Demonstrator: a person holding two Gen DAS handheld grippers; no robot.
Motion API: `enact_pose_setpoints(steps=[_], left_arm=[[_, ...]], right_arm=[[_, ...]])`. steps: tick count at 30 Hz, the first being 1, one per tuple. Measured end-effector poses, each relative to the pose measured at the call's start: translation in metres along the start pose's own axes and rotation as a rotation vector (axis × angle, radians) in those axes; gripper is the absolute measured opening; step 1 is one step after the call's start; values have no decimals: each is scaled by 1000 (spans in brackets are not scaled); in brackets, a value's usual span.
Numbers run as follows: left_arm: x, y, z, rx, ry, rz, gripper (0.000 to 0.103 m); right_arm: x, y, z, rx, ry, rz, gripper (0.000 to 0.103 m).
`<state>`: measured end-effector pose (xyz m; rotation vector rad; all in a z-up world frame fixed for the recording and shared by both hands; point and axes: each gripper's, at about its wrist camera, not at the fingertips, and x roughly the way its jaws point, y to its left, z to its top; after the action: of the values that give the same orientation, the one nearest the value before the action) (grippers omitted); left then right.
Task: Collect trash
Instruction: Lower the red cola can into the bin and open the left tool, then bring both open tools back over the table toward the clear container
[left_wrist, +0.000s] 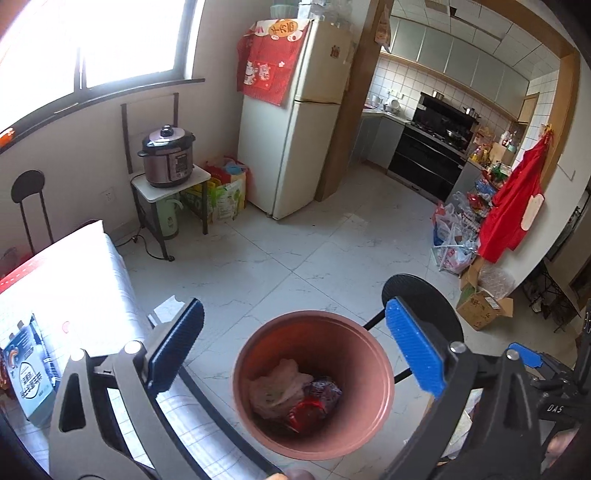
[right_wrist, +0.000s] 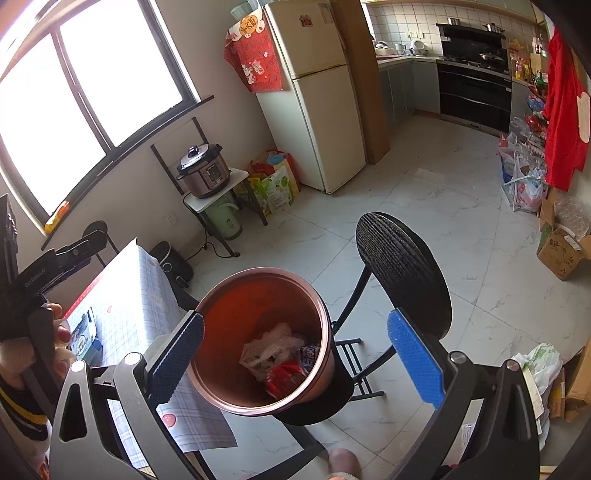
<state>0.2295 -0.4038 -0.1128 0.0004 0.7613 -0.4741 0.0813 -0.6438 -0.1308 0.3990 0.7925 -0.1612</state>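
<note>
hovering over a round, smooth terracotta-coloured plastic bin (left_wrist: 314, 384), the left gripper (left_wrist: 295, 350) has its jaws wide apart w/ nothing between them; ribbed blue pads (left_wrist: 413, 347). right gripper (right_wrist: 295, 354) jaws also apart, empty, bin (right_wrist: 264, 343) seen below them, resting on the seat of a black chair (right_wrist: 402, 273) w/ round wood-grain back. inside the bin: crumpled pale plastic bag (right_wrist: 266, 350), glossy red wrapper (right_wrist: 286, 376), dark printed packet. beside it a surface (right_wrist: 129, 291) under checked cloth. floor is glossy white marble-look tile (left_wrist: 295, 251).
</note>
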Motion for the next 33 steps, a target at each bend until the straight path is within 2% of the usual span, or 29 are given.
enact_pose_setpoints(steps=[3, 7, 9, 15, 18, 22, 26, 28, 30, 33], left_arm=[[-18, 18, -2, -8, -36, 45, 97], [-49, 48, -7, -56, -90, 42, 97], [-65, 62, -12, -80, -111, 66, 97], [-125, 116, -42, -188, -186, 136, 97], [-161, 149, -63, -259, -219, 199, 97], [-204, 199, -103, -335, -221, 334, 97], [-247, 252, -155, -417, -191, 481, 97], [-268, 277, -183, -471, -169, 539, 97], [-289, 301, -212, -537, -161, 554, 97], [-321, 332, -251, -657, -195, 568, 97]], right_arm=[[1, 8, 0, -13, 3, 10, 98], [8, 23, 0, -39, 17, 30, 97], [12, 34, 0, -58, 28, 43, 97], [24, 77, -4, -116, 58, 104, 97], [31, 106, -10, -157, 73, 154, 97], [40, 145, -21, -216, 102, 216, 97], [50, 182, -33, -266, 149, 271, 97], [53, 202, -40, -288, 176, 328, 97], [57, 224, -47, -332, 190, 334, 97], [61, 259, -59, -393, 216, 342, 97]])
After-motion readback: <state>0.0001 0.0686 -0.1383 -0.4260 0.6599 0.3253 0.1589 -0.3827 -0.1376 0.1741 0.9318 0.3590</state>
